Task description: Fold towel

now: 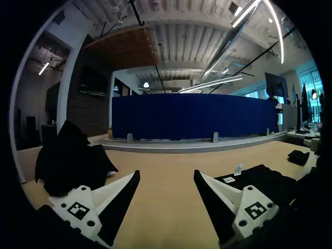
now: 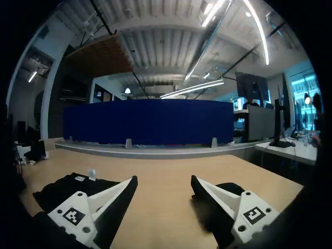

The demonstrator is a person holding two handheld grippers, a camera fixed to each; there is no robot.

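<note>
While both hover over the table [image 1: 174,155] | left gripper [image 1: 166,172] jaws wide, empty | right gripper [image 2: 164,178] jaws wide, empty

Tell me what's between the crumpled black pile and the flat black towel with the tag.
Just bare tabletop, seen in the left gripper view, with the left gripper open over that stretch.

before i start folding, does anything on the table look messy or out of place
In the left gripper view, a black cloth heap sits crumpled at the left of the table, unlike the flat towel at right. Nothing looks spilled.
</note>
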